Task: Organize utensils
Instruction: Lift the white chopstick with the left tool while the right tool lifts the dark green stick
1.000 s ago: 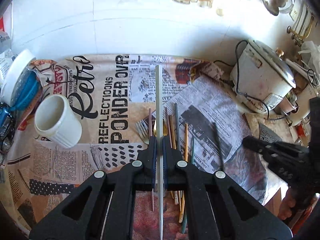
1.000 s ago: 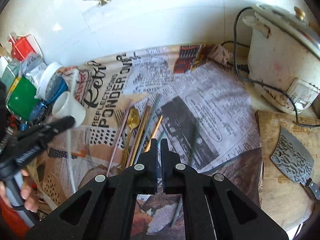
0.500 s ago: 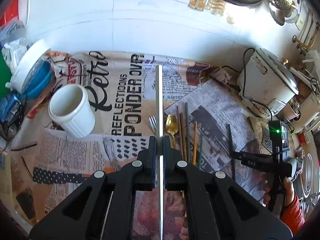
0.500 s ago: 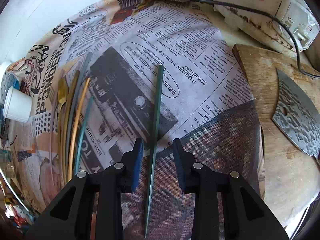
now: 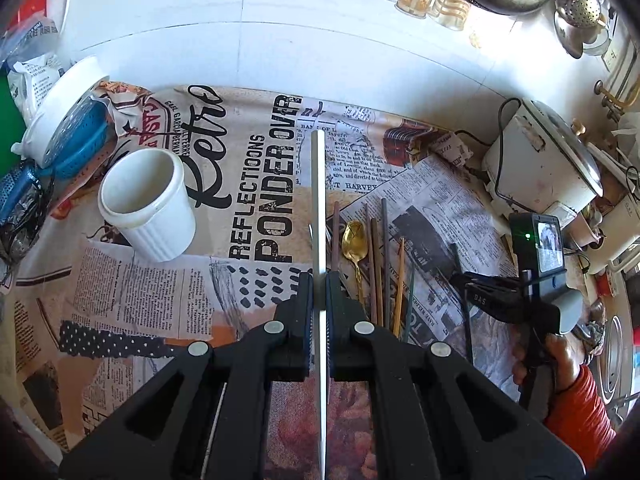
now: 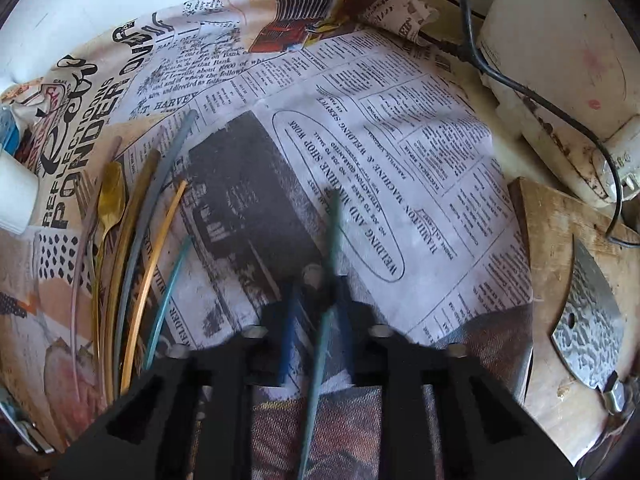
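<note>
A: Bright daylight in both views, strongest at the upper right of the left camera's picture, where the white wall (image 5: 360, 60) washes out and the metal strainer (image 5: 578, 4) glares.

B: And the sharpness?

A: The left view is crisp; the print on the newspaper cloth (image 5: 260, 208) reads clearly. The right view is smeared: the right gripper (image 6: 316, 296) and the green stick (image 6: 320, 344) between its fingers are streaked with motion blur, though the newsprint further off stays readable.

B: Edges?

A: Heavy fisheye bending, with dark rounded corners in both. The wall's tile lines curve. The white cup (image 5: 148, 204) is evenly lit, with a soft shadow inside.
</note>
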`<state>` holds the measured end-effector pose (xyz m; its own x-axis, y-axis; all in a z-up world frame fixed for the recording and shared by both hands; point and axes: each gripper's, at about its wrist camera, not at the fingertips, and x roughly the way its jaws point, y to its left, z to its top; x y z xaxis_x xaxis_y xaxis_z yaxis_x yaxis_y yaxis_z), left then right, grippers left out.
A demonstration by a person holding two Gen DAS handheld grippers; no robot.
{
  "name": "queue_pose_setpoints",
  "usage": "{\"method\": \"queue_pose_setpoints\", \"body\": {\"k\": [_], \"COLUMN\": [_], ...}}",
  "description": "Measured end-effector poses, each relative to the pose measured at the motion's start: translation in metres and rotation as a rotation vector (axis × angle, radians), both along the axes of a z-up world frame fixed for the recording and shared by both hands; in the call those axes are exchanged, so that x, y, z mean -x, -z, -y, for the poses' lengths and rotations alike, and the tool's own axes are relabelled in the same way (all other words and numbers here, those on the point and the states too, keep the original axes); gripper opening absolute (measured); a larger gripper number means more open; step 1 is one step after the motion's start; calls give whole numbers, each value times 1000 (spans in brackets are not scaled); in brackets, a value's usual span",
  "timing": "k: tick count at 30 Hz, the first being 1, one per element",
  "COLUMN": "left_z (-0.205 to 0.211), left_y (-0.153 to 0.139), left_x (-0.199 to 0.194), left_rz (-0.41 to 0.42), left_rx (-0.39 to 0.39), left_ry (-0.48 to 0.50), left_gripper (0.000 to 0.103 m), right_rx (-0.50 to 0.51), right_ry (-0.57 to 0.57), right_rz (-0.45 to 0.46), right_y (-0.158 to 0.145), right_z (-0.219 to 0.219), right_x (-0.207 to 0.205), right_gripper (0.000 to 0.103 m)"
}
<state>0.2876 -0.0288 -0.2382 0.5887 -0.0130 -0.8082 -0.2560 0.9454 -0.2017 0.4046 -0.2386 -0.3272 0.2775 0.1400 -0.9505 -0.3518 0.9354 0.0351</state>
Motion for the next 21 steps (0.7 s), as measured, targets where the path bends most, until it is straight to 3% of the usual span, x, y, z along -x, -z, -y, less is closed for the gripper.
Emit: {"method": "queue_pose_setpoints", "body": {"k": [7,21], "left_z": [-2,-4], "left_y": [-10,-36], "left_x": [1,3], "left_rz": [5,68], "left_rx": [-25,-48], "left_ry": [2,-20], "left_gripper": [4,4], "right_rx": [-90,-250], "right_ry": [14,-28], "right_rz": [9,199], "right_y": [-10,-96], "right_z": [-3,7], "right_x": [-3,47], "right_gripper": [7,7]}}
